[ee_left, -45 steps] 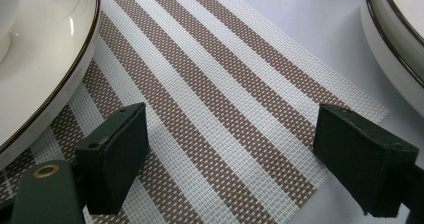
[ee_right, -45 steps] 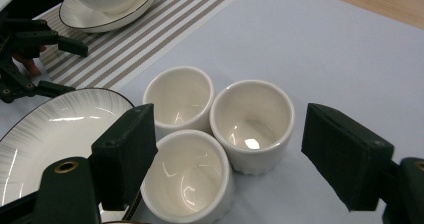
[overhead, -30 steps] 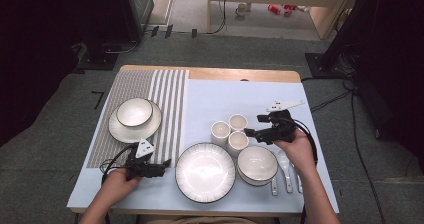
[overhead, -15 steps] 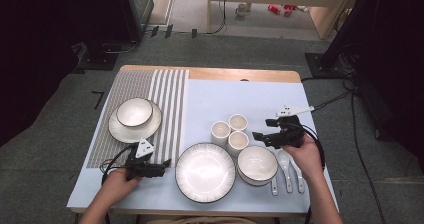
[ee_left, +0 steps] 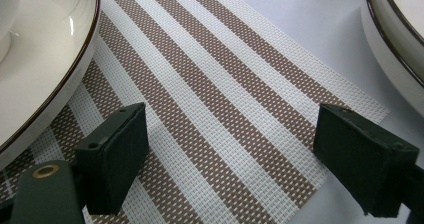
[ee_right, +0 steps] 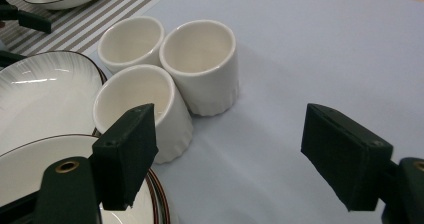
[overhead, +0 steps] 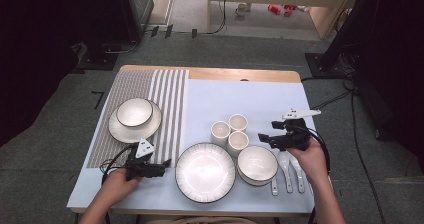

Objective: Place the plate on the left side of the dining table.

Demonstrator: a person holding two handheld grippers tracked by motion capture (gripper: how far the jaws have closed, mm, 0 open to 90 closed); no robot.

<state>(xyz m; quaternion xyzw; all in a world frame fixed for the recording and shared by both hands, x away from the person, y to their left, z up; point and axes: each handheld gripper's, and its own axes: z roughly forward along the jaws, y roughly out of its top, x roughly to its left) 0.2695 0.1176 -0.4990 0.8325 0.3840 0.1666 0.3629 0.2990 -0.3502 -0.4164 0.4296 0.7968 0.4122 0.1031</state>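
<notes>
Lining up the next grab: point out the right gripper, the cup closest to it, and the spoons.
right gripper [overhead: 263,138], high view, between its open jaw tips.
nearest cup [ee_right: 145,111], right gripper view, on its near wall.
spoons [overhead: 288,175], high view, on the middle spoon's handle.

3 cream cups [overhead: 229,131] stand on a pale blue cloth [overhead: 250,99]. The placemat [overhead: 150,109] at 9 o'clock shows brown and white stripes. The white plate [overhead: 205,172] and bowl [overhead: 257,165] carry dark rims. Gripper jaws are black.
</notes>
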